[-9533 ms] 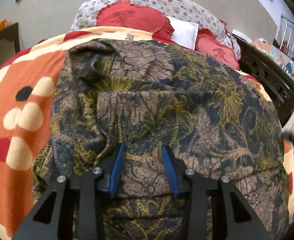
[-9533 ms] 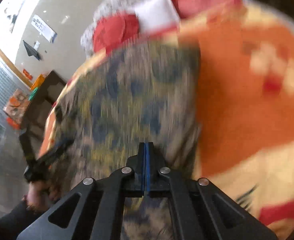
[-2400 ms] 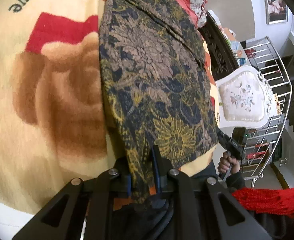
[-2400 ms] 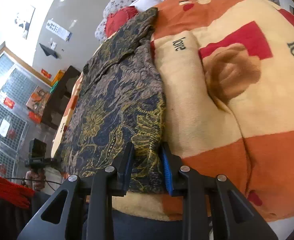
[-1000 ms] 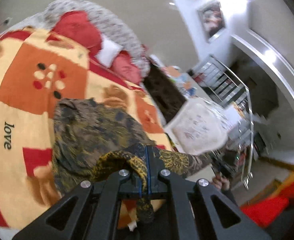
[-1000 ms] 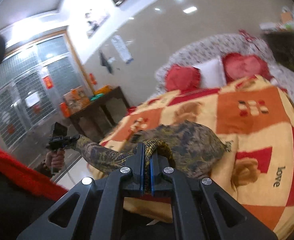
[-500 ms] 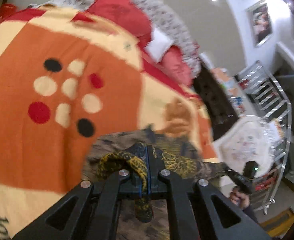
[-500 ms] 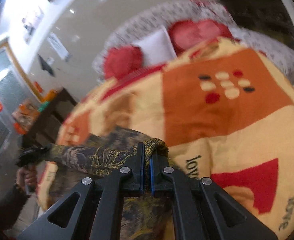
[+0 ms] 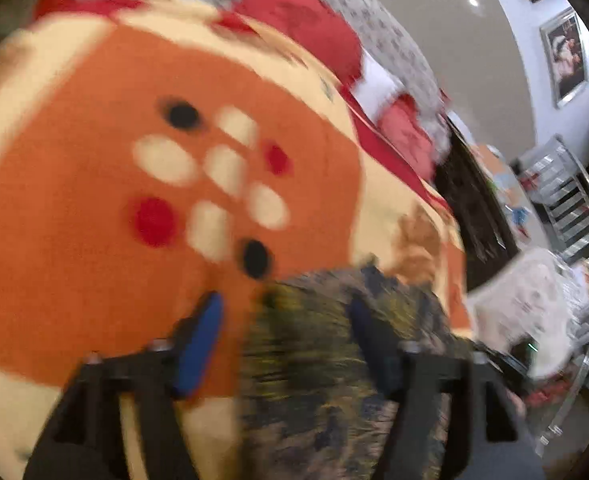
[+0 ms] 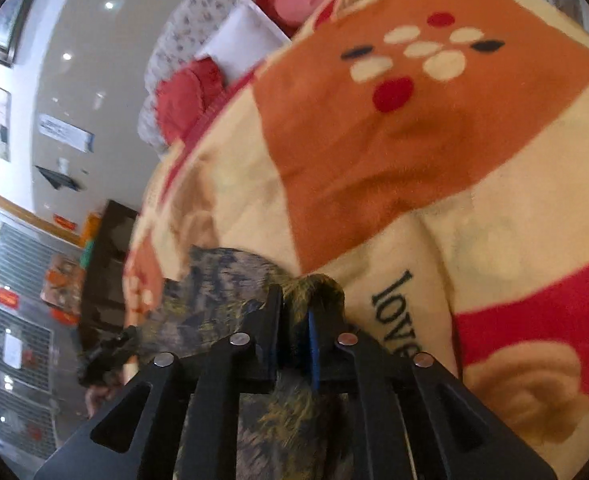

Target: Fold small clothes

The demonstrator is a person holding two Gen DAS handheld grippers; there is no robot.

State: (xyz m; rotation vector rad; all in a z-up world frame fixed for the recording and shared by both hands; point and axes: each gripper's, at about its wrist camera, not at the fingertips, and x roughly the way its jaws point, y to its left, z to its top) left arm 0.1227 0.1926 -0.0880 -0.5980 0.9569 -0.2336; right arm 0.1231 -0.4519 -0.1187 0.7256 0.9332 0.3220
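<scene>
Garment [image 10: 230, 300] folded over, one corner let go
Left gripper [image 9: 286, 336] spread; right gripper [image 10: 294, 320] pinching cloth at 6 o'clock could drag the fold askew on the blanket [image 10: 434, 152].

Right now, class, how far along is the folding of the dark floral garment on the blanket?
Done: the floral garment lies doubled on the blanket. In hand: the left gripper is open over it, and the right gripper is pinching a bunched edge. Left: releasing that edge and any further folds.

Motion blur smears the patterned garment [image 9: 334, 352] between the left gripper [image 9: 284, 336] fingers; the blanket [image 9: 94, 220] edge runs off frame.
</scene>
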